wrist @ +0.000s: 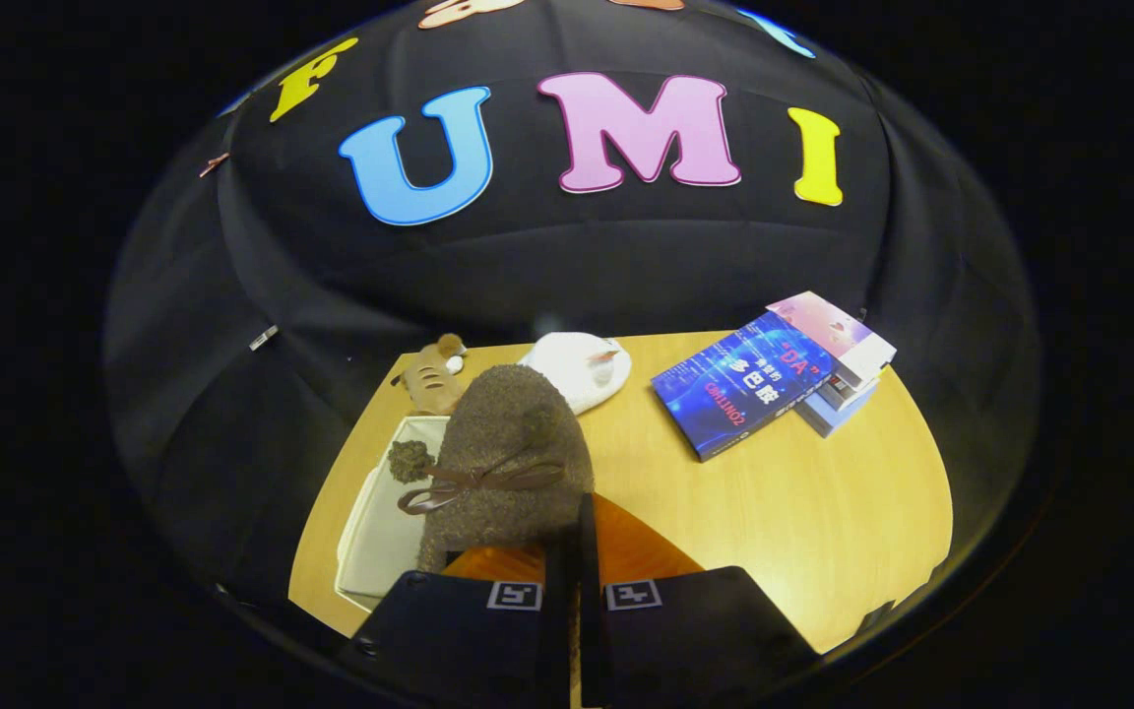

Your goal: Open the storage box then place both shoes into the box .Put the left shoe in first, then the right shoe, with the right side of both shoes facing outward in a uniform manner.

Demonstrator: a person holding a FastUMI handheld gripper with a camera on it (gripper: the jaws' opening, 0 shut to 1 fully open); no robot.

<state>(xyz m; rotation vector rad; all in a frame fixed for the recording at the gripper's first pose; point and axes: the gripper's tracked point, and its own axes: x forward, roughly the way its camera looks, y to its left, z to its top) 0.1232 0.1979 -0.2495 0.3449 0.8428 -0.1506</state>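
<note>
While I hold the brown shoe (506, 463) up over the storage box (380, 532), the thing to get right is how it goes down: lower it gently into the open compartment, keep it level, and turn it so that its right side faces outward before I let go. I judge this to be the first of the two shoes going in, since the box looks bare inside as far as I can see, though the shoe hides much of it.

From the gripper view, my gripper (575, 551) has its two fingers drawn almost together, with only a thin gap between the dark pads, and they seem to pinch the rear edge of the fuzzy shoe just ahead of them. The grip itself is hidden by the shoe's body, so I cannot be sure both pads press on it. The shoe has a ribbon bow and pompoms and hangs toe away from me, partly above the white box, which sits open at the near left part of the wooden table (823, 512).

Beyond the shoe lies the white shoe (582, 369), just beside a small plush toy (432, 379). A stack of books (774, 379) rests well apart to the right.

My hand points forward and downward, tilted over the box.
</note>
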